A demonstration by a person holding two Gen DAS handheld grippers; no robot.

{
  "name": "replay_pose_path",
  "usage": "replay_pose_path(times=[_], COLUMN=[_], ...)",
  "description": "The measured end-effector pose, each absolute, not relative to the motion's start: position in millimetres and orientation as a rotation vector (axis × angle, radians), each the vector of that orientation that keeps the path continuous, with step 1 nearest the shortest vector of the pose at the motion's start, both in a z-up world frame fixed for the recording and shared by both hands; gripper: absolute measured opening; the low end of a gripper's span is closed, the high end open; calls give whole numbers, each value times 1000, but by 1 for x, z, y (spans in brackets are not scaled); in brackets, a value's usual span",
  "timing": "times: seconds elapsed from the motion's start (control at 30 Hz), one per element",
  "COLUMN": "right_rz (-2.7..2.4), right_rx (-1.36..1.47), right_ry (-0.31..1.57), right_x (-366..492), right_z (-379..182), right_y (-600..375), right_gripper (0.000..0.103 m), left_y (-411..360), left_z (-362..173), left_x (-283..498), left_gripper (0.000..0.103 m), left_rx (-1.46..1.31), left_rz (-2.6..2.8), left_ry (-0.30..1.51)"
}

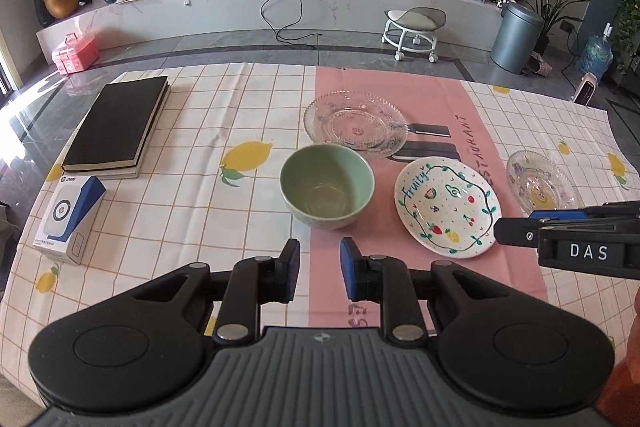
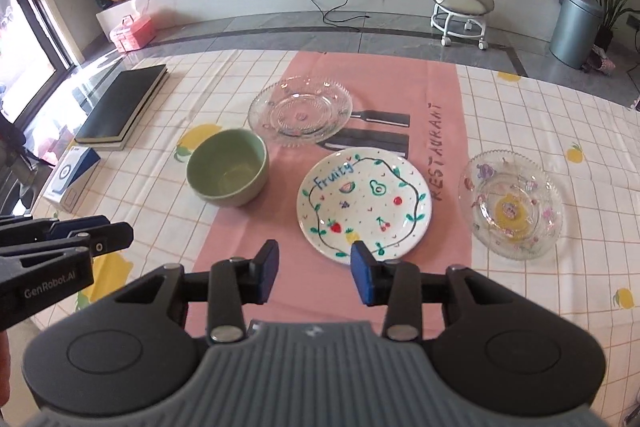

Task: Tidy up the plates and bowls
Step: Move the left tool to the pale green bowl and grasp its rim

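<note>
A green bowl (image 1: 327, 187) (image 2: 227, 173) stands upright on the pink strip of the tablecloth. Right of it lies a white plate painted with fruit (image 1: 448, 205) (image 2: 364, 201). Behind both lies a clear glass plate (image 1: 355, 121) (image 2: 300, 115), and a smaller flowered glass dish (image 1: 540, 185) (image 2: 510, 205) is farther right. My left gripper (image 1: 320, 255) (image 2: 108, 231) hovers open just in front of the bowl, holding nothing. My right gripper (image 2: 315, 259) (image 1: 516, 231) hovers open over the fruit plate's near rim, also with nothing in it.
A black book (image 1: 116, 125) lies on the table's far left, with a white and blue box (image 1: 70, 219) nearer me. The tablecloth (image 1: 200, 211) covers the table up to its far edge. Beyond that edge are a wheeled stool (image 1: 414, 27) and a grey bin (image 1: 516, 39) on the floor.
</note>
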State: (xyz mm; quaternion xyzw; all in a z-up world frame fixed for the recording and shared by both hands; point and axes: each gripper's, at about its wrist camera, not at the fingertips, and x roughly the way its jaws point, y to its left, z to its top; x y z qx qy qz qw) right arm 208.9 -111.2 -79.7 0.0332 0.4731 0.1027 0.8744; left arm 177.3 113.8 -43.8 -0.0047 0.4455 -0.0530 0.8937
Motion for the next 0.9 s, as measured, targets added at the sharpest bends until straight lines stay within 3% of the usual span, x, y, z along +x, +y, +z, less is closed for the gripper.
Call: replay_pose_path(times=[0.23,0.53,0.67,0.9], right_rz=[204,220,246,251], right_rx=[174,193,223,225], right_ry=[1084,1137,1154,1154], right_x=[255,297,316,340], right_z=[-106,-132,-140,-151], right_y=[-108,-84,-78,-65], right_gripper=[39,40,52,52], left_y=[137,162,173,183], left_z=[-59,-83,-94,-112], left_x=[210,248,262,282], left_gripper=[52,53,55,54], left_rx=[-128,-231,-275,-346], left_rz=[-91,-44,-20,6], left_ry=[929,953,953,961])
